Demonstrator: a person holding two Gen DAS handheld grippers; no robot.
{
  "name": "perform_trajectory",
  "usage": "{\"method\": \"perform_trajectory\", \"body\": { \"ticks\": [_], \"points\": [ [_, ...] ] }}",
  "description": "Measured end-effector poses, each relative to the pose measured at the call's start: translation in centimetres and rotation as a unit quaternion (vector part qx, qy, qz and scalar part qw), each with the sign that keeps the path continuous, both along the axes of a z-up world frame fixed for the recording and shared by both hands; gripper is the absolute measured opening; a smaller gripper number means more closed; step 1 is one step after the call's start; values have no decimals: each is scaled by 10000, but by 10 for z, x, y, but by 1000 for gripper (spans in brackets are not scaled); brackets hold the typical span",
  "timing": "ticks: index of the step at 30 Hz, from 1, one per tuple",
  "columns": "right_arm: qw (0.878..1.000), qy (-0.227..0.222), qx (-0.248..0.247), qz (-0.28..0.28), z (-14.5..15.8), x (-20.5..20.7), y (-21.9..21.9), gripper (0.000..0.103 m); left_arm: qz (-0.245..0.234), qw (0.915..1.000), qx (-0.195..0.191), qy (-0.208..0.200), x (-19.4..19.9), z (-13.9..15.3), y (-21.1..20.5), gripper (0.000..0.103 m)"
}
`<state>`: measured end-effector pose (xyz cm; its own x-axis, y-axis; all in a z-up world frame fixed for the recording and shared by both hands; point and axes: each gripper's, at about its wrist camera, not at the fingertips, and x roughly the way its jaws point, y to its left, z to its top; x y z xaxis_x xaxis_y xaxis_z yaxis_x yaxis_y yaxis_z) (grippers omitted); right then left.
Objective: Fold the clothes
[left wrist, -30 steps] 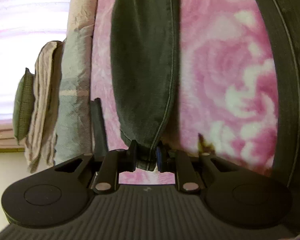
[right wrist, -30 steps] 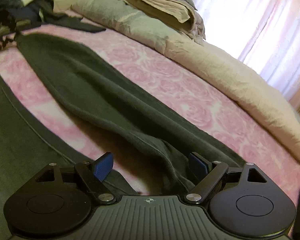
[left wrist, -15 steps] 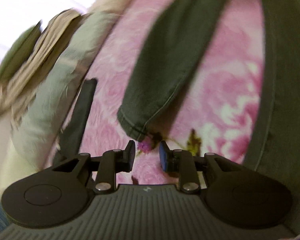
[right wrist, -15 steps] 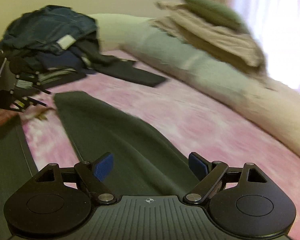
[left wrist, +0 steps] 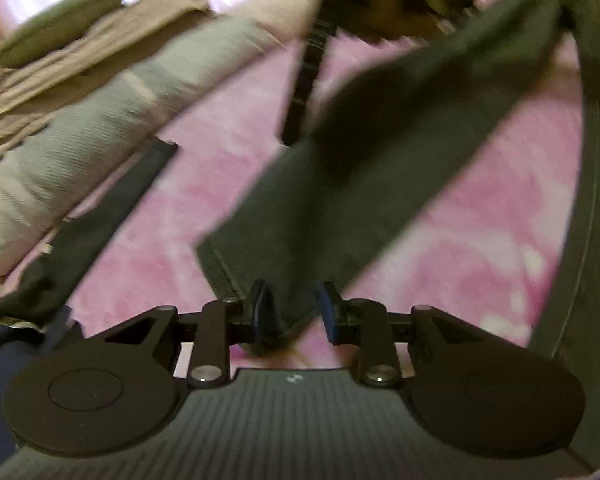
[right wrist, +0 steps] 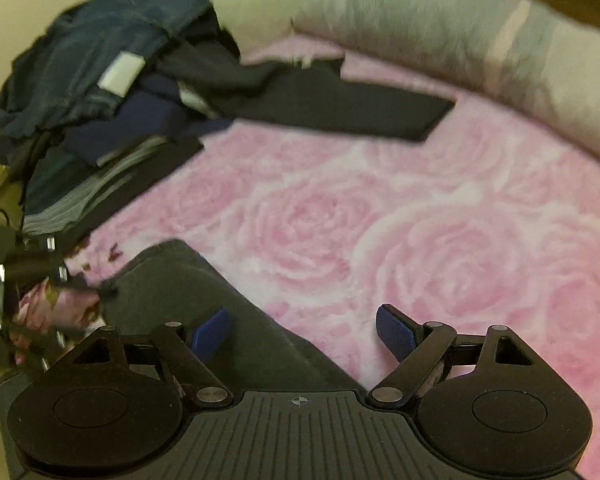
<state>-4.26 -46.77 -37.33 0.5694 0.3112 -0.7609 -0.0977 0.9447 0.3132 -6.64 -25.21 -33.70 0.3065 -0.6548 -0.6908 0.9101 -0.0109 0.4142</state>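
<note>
Trousers [left wrist: 340,184] blurred | left gripper [left wrist: 294,312] fingers apart | waist cut off

No legible text, brand or number anywhere; the pale tag [right wrist: 122,74] on the jeans [right wrist: 84,52] blank.

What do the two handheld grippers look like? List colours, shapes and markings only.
Both the left gripper and the right gripper are matte black. Each has a ribbed dark-grey body with a small crosshair mark, two round discs at the sides, angular linkage arms with silver pivot pins, and blue pads on the fingers. No cables or sleeves show.
</note>
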Motion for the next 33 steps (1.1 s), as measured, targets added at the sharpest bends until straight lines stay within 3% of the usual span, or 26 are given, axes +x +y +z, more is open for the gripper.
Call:
{"method": "perform_trajectory", "body": {
  "ticks": [4,5,6,7,9,12,13,14,15,16,17,18,19,20,21,25,29,33],
  "points": [
    [9989,418,137,171,-13,5,4,83,116,9996,-208,175,0,-2,8,23],
    [9982,488,202,299,-11,3,7,66,77,9997,-202,132,-2,-3,9,23],
    [9972,557,267,426,-9,1,10,42,28,9998,-190,49,-4,-4,11,23],
    [9960,626,332,553,-7,-1,14,36,-17,9998,-182,-26,-8,-5,13,23],
    [9947,679,168,749,-4,-7,23,11,-60,9997,-192,-141,-12,-5,16,21],
    [9951,152,-523,823,9,-24,41,6,-80,9992,-229,-309,-16,-7,17,22],
    [9899,-350,-1014,926,20,-34,55,6,-77,9990,-245,-365,-17,-8,17,22],
    [9741,-1057,-1711,1031,31,-48,72,6,-66,9988,-258,-400,-18,-9,17,22],
    [9455,-1803,-2479,1101,39,-65,89,6,-34,9989,-265,-384,-18,-10,17,22],
    [9283,-2157,-2812,1124,41,-74,96,6,17,9991,-284,-330,-16,-11,17,22],
    [9224,-2300,-2906,1089,39,-76,96,6,87,9992,-309,-240,-13,-11,16,22],
    [9285,-2184,-2826,1020,33,-69,91,9,167,9992,-333,-131,-10,-10,14,22],
    [9343,-2050,-2766,930,26,-62,85,20,248,9991,-352,-25,-7,-10,13,22],
    [9390,-1876,-2781,753,17,-54,79,60,320,9988,-358,50,-5,-8,12,24],
    [9414,-1806,-2801,516,11,-48,72,79,364,9987,-358,61,-4,-6,12,26],
    [9598,-1733,-2208,40,10,-52,51,79,532,9975,-471,49,5,7,12,28],
    [9717,-1563,-1768,134,14,-53,46,79,794,9940,-738,132,20,23,3,28],
    [9893,-1036,-1029,-73,7,-38,35,79,878,9952,-399,173,24,14,-19,28]
  ]
}}
